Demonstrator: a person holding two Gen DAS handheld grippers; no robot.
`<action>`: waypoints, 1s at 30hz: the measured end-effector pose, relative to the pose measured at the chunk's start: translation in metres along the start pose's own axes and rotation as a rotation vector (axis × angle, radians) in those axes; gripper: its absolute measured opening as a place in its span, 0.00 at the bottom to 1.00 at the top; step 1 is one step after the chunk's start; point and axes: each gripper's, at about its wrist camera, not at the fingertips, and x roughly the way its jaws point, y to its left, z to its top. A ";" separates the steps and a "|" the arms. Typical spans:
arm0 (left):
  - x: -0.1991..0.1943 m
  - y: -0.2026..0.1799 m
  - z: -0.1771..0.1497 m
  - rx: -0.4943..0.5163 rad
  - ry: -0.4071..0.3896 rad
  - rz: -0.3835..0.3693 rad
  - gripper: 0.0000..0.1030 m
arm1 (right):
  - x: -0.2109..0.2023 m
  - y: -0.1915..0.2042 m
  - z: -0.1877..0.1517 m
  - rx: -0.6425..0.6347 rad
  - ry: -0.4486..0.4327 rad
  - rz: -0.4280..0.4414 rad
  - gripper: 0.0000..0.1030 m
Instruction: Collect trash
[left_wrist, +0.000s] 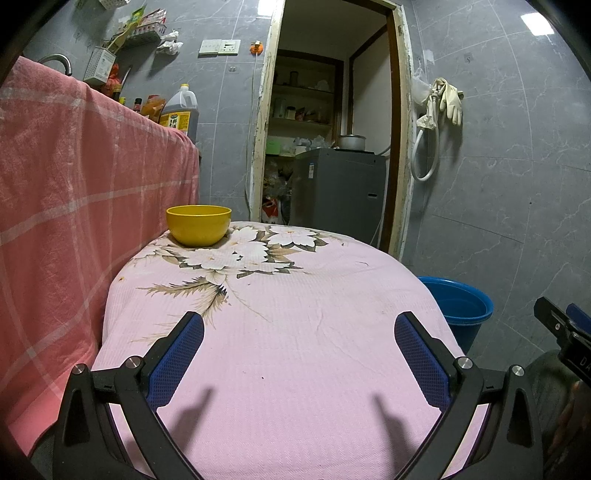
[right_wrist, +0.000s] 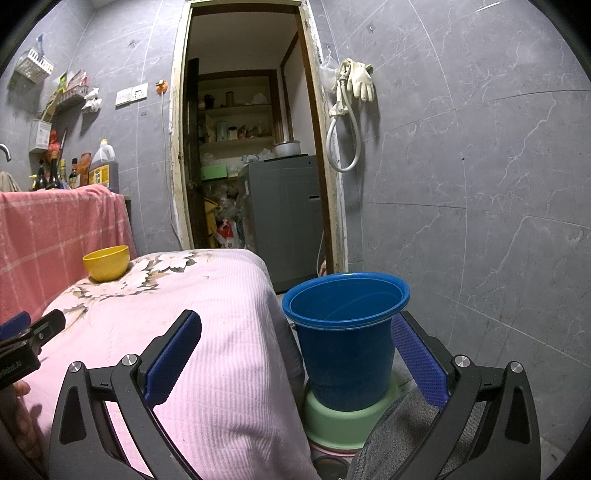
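Note:
A yellow bowl stands at the far left corner of a table under a pink floral cloth; the right wrist view shows the bowl too. A blue bucket sits on a green stool at the table's right side, and its rim peeks past the cloth. My left gripper hovers open over the near part of the cloth, holding nothing. My right gripper is open and empty, straddling the table's right edge and the bucket. No loose trash shows on the cloth.
A counter draped in pink checked cloth borders the table's left, with bottles and an oil jug on it. Ahead, an open doorway shows shelves and a grey appliance. Rubber gloves and a hose hang on the tiled wall.

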 end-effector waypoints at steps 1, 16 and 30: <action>0.000 0.000 0.000 0.000 0.000 -0.001 0.98 | 0.000 0.000 0.000 0.000 0.000 0.000 1.00; 0.000 0.002 0.000 -0.001 -0.001 -0.002 0.98 | 0.000 0.000 0.000 0.000 0.000 0.001 1.00; -0.003 0.000 0.000 0.004 -0.014 0.007 0.98 | -0.001 0.001 0.000 -0.001 0.001 0.001 1.00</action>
